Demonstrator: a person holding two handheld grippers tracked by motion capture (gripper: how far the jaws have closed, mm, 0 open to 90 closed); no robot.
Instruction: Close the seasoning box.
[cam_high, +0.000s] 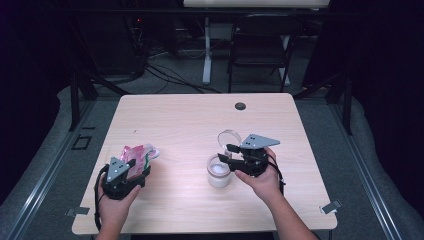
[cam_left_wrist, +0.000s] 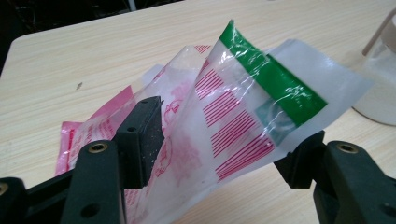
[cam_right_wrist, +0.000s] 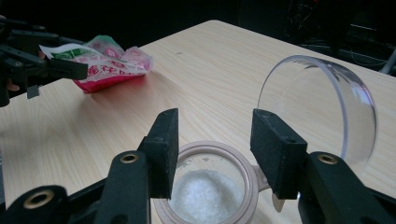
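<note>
While the left tongs work: left gripper has its jaws standing wide with the sachet between them. Whether the pads actually press the film, I cannot tell.
Sachet: a crinkly clear packet with red stripes and a green band, top end raised between the jaws, tail end trailing down to the table at the person's left.
Right tongs: right gripper hovers just over the jar, jaws parted at a middling gap with nothing between them.
Jar: jar stands upright near the table's middle, well apart from the sachet, with white grains inside.
Lid: clear lid is swung up and open, just beside the right jaw.
Risk one: thin, slippery film could slide out of such a wide stance mid-carry and drop short of the jar.
Risk two: a floppy packet may fold and spill beside the rim.
Risk three: nothing holds the jar, so a nudge from either gripper could tip it, or knock the lid shut.
</note>
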